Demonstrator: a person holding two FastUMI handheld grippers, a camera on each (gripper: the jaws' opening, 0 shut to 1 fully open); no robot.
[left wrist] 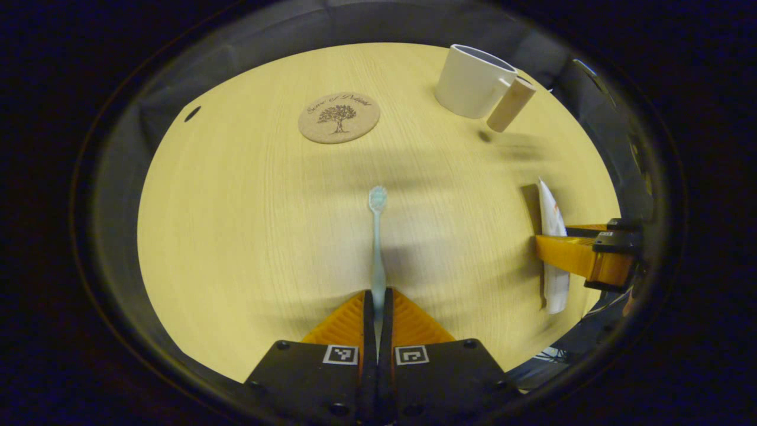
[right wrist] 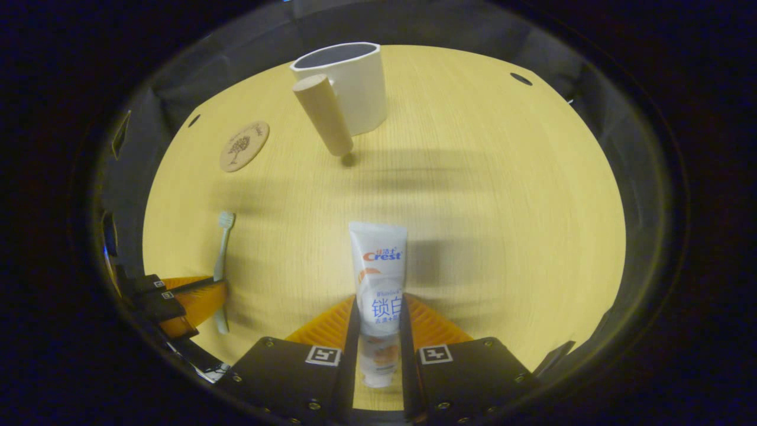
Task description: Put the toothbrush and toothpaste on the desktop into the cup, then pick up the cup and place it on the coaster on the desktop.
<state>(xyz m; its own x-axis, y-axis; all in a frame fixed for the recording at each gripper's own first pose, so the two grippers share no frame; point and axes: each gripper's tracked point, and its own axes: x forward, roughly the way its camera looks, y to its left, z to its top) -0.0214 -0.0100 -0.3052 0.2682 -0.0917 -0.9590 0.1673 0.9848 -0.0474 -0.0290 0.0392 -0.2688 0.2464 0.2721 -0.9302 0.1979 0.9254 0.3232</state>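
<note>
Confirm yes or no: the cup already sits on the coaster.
No, the cup stands on the bare desktop, apart from the coaster.

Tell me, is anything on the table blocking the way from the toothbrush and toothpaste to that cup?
Nothing visible does. Each tongs already grips its item: the left tongs the toothbrush, the right tongs the toothpaste. Bare table lies between them and the cup.
</note>
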